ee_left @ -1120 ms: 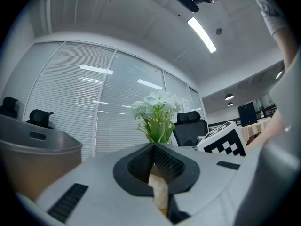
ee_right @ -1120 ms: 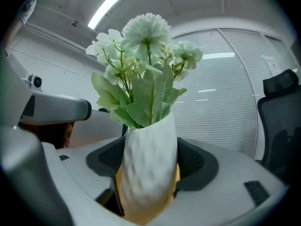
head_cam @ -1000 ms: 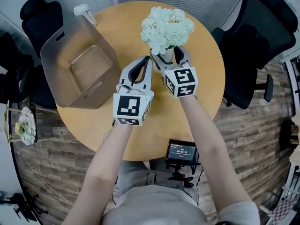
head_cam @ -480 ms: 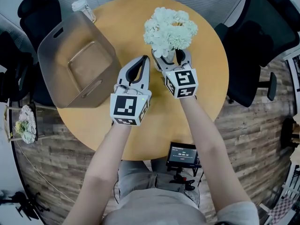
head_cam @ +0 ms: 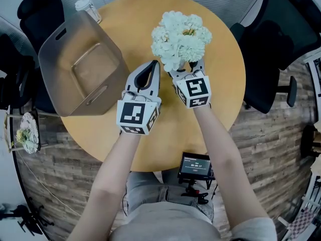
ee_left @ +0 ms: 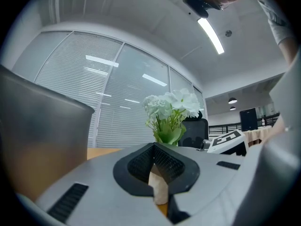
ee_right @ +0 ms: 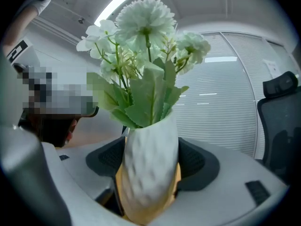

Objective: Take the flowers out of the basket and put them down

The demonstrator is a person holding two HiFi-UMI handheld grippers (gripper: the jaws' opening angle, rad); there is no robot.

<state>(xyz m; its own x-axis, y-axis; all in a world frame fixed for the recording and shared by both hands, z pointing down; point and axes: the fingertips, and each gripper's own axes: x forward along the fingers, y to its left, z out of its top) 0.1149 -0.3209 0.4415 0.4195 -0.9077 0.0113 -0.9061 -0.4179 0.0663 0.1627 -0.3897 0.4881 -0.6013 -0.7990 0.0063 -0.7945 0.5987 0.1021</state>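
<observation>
A bunch of white flowers (head_cam: 180, 36) with green leaves stands in a dimpled white vase (ee_right: 150, 168). My right gripper (head_cam: 186, 67) is shut on that vase, its black pads on either side of it, over the round wooden table (head_cam: 130, 24). In the head view the blossoms hide the vase. My left gripper (head_cam: 153, 64) is just left of it, shut with nothing between its jaws. The grey basket (head_cam: 55, 49) stands empty at the table's left. In the left gripper view the flowers (ee_left: 171, 105) rise beyond the closed left gripper (ee_left: 154, 147), with the basket wall (ee_left: 37, 140) at left.
A lidded clear jar (head_cam: 88, 9) stands behind the basket. Black office chairs (head_cam: 271, 49) flank the table. A small screen on a stand (head_cam: 195, 164) sits at the table's near edge. A side stand with more flowers (head_cam: 27, 134) is at far left.
The blossoms now lean over the vase and hide it in the head view. The left gripper has sunk slightly. The right gripper keeps its hold.
</observation>
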